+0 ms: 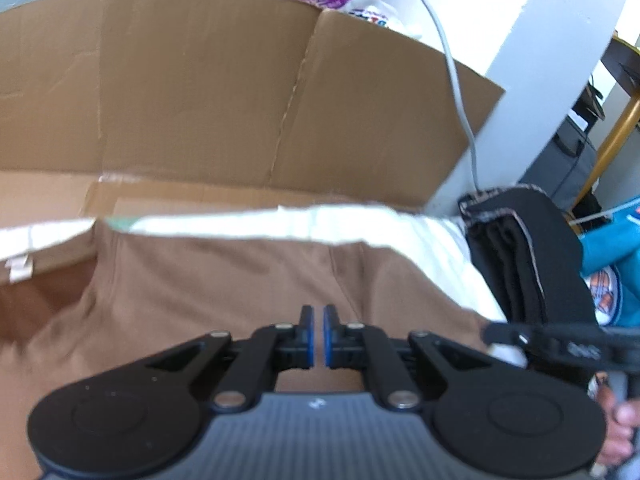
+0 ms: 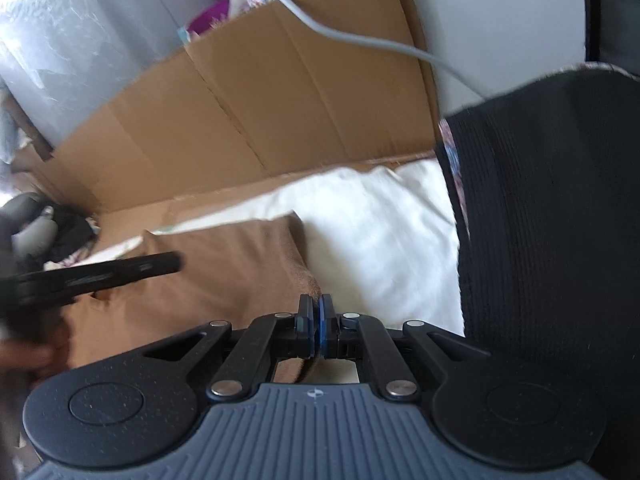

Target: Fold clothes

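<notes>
The left gripper (image 1: 319, 334) is clenched, only a sliver between its blue pads; whether brown cloth (image 1: 224, 280) is pinched there cannot be told. The right gripper (image 2: 316, 326) is also clamped, and its pads look to nip the brown cloth's edge where it meets the white cloth (image 2: 372, 232).

The brown cloth lies spread over the white one on flattened cardboard (image 1: 224, 92). Its far edge runs just short of the white hem. A black garment (image 2: 552, 208) crowds the right side. The upright cardboard wall closes off the back. A grey cable (image 1: 452, 64) hangs over it.
</notes>
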Motion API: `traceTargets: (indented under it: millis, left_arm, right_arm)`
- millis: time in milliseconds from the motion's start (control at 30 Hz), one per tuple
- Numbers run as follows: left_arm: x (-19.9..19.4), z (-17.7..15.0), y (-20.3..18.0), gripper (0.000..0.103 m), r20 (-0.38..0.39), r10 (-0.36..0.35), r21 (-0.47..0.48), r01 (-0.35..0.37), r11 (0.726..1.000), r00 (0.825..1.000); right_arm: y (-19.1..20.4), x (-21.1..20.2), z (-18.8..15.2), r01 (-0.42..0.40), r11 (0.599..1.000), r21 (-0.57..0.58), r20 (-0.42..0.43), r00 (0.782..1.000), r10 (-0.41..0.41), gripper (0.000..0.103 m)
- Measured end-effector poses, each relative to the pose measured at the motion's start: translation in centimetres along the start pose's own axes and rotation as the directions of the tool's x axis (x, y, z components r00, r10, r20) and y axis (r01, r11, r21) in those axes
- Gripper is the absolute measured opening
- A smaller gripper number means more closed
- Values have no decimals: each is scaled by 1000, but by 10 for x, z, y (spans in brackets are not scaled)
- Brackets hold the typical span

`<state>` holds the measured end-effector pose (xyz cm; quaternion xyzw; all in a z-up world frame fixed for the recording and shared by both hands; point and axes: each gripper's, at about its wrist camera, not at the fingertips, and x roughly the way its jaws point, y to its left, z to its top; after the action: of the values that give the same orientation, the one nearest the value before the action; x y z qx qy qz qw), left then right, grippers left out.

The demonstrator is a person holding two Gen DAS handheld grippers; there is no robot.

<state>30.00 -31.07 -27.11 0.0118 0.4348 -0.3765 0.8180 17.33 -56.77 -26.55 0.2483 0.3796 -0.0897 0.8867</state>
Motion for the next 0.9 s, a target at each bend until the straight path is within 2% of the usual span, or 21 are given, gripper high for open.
traceTargets:
  millis: [133,233,400,900]
  left_arm:
    - [24,20,-3,3,3,-8,12,8,1000,1000]
    - [44,34,-2,3,-7,-15,-22,15,1000,1000]
    - [71,45,-12,1,-38,-5,4,5,1000,999]
    - [115,25,-4,1,-93,10,-44,-14,999,996]
  right_arm:
    - [8,-7,9,-24,1000,-5,9,1000,24,0]
    - [11,-12,10,-32,999,-5,7,999,32,0]
    - [13,-18,12,-45,999,1,6,999,45,0]
    - [31,-37,31,-168,985,24,36,985,168,0]
